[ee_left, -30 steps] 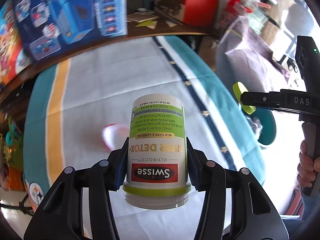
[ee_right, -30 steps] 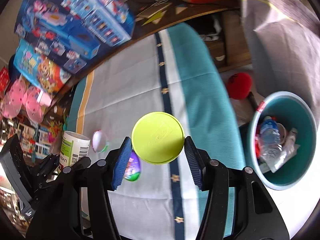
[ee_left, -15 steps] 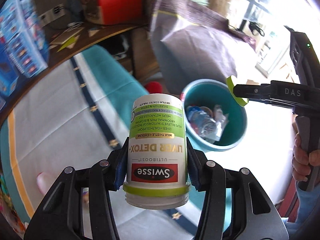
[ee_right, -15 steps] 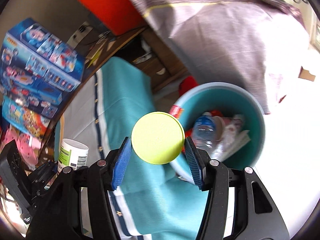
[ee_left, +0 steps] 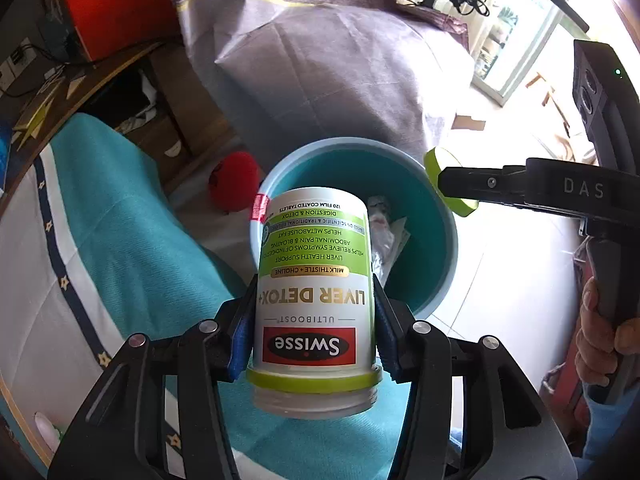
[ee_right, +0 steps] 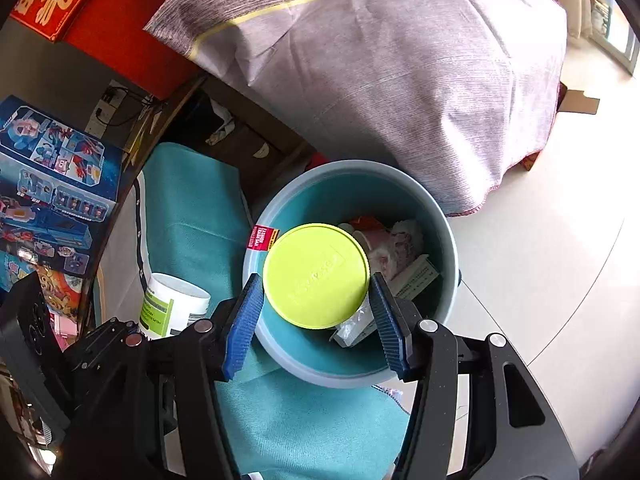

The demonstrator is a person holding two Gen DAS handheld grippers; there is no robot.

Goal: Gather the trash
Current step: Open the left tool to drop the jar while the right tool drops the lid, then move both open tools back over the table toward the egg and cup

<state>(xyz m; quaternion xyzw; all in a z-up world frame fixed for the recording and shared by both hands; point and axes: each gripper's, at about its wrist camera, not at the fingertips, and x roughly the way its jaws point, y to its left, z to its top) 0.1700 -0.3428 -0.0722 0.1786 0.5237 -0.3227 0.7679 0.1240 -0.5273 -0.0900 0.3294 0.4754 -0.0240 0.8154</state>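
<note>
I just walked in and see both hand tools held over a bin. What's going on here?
A person is collecting trash with two handheld grippers. The left gripper is clamped on an uncapped supplement bottle, held upside down. The right gripper grips its lime-green lid. Both hang over the teal bin, which sits on the floor beside the teal-covered table and already holds wrappers and other rubbish. Nothing has been dropped yet.

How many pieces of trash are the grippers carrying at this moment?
2. The white lidless Swisse supplement bottle is clamped in the left gripper; its round lime-green plastic lid sits in the right gripper, above the teal trash bin. More trash lies in the bin.
</note>
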